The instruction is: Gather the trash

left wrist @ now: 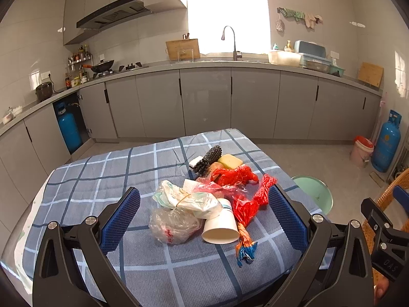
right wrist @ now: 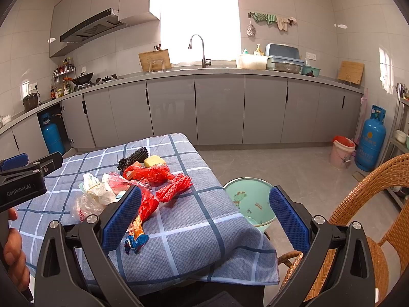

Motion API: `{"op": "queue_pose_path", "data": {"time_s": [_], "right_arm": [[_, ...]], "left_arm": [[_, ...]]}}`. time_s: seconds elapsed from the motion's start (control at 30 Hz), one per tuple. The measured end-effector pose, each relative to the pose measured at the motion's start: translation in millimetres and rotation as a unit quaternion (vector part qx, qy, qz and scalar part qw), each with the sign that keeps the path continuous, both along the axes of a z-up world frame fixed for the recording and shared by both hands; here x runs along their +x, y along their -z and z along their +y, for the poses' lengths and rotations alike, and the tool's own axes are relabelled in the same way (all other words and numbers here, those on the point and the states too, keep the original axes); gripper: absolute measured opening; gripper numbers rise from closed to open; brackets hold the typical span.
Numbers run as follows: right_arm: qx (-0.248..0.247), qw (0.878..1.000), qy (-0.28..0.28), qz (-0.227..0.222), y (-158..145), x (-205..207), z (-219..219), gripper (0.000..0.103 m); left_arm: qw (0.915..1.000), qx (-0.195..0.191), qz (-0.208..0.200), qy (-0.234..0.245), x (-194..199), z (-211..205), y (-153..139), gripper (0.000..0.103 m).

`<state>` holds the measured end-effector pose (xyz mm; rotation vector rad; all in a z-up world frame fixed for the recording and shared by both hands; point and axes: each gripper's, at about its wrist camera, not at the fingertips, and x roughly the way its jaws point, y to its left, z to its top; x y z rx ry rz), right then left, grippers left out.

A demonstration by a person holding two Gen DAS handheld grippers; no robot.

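With both your left gripper (left wrist: 204, 212) and right gripper (right wrist: 205, 212) spread wide and empty, pinch the light, easily crushed paper cup (left wrist: 221, 226) by its rim at 6 o'clock of the trash pile (left wrist: 204, 197) mid-table (left wrist: 102, 179).

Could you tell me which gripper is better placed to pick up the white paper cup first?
Left. The left gripper is open and frames the white paper cup, whereas the right gripper points past the table edge toward the green bin.
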<state>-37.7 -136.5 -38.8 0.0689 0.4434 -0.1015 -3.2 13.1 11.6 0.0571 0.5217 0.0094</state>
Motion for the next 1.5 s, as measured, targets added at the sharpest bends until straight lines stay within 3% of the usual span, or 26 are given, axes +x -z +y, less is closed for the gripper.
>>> {"op": "queue_pose_path", "data": {"time_s": [1.07, 1.27, 1.5], "right_arm": [[0.001, 1.0, -0.001, 0.004, 2, 1, 0, 0.098], [0.007, 1.0, -0.002, 0.011, 8, 4, 0, 0.098], [0.013, 0.999, -0.012, 0.027, 22, 15, 1, 0.098]], "left_arm": [[1.0, 0.0, -0.007, -0.003, -2, 3, -4, 0.099], [1.0, 0.004, -0.004, -0.005, 0, 5, 1, 0.099], [0.9996, 0.019, 0.0, -0.018, 11, 21, 27, 0.099]]}}
